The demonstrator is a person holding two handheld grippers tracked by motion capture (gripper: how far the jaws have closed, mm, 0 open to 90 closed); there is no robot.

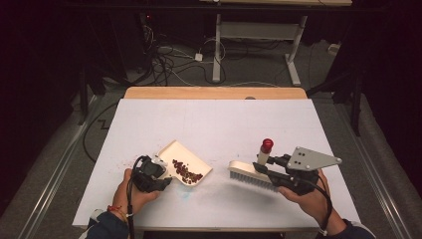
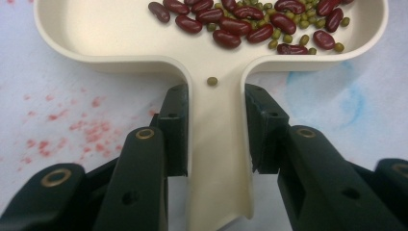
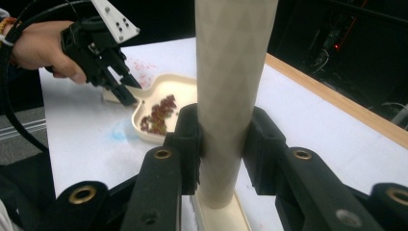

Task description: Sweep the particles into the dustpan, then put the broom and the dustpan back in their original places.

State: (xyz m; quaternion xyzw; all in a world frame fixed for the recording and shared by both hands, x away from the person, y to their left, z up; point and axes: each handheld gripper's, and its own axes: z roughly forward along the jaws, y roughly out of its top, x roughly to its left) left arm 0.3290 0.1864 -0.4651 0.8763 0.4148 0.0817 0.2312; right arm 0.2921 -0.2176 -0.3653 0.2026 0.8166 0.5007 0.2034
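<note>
Left gripper view shows the left gripper (image 2: 216, 130) clamped on the cream dustpan's (image 2: 96, 33) handle, red beans (image 2: 231, 24) and small green ones inside, while the right gripper (image 3: 221, 144) squeezes the brush (image 1: 249, 174) handle upright over the white table (image 1: 219, 119).

— What sits between the right gripper (image 3: 222, 149) jaws?
— A cream brush handle (image 3: 231, 86), upright, pinched on both sides.
— And farther off?
— The left gripper (image 3: 126, 94) clamps a cream dustpan (image 3: 180, 89) carrying red beans (image 3: 159, 115) on the white table (image 3: 312, 130).
</note>
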